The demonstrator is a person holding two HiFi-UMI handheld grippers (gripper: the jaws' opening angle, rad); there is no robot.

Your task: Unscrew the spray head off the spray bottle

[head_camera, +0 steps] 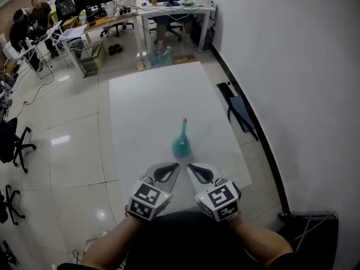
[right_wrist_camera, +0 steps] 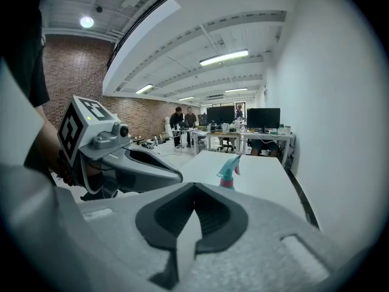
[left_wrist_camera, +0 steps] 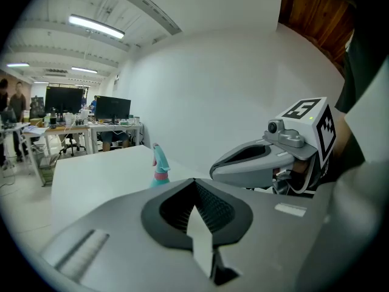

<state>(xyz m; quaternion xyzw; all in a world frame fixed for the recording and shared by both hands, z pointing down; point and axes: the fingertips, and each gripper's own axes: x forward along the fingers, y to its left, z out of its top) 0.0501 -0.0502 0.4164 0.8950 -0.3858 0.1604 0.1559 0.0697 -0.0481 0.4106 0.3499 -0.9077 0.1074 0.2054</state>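
A teal spray bottle (head_camera: 181,142) with a pink collar and teal spray head stands upright on the white table (head_camera: 146,106), a little beyond both grippers. My left gripper (head_camera: 175,165) and right gripper (head_camera: 189,166) sit side by side near the table's front edge, tips angled toward each other, both shut with nothing held. The left gripper view shows the spray bottle (left_wrist_camera: 160,168) ahead past the closed jaws, and the right gripper (left_wrist_camera: 213,171) alongside. In the right gripper view the spray bottle (right_wrist_camera: 229,171) stands ahead, the left gripper (right_wrist_camera: 180,177) to the left.
A white wall (head_camera: 292,66) runs along the table's right side, with dark objects (head_camera: 239,108) on the floor in the gap. Desks with monitors (head_camera: 169,4) and seated people (head_camera: 28,21) fill the far end. Office chairs (head_camera: 14,142) stand at the left.
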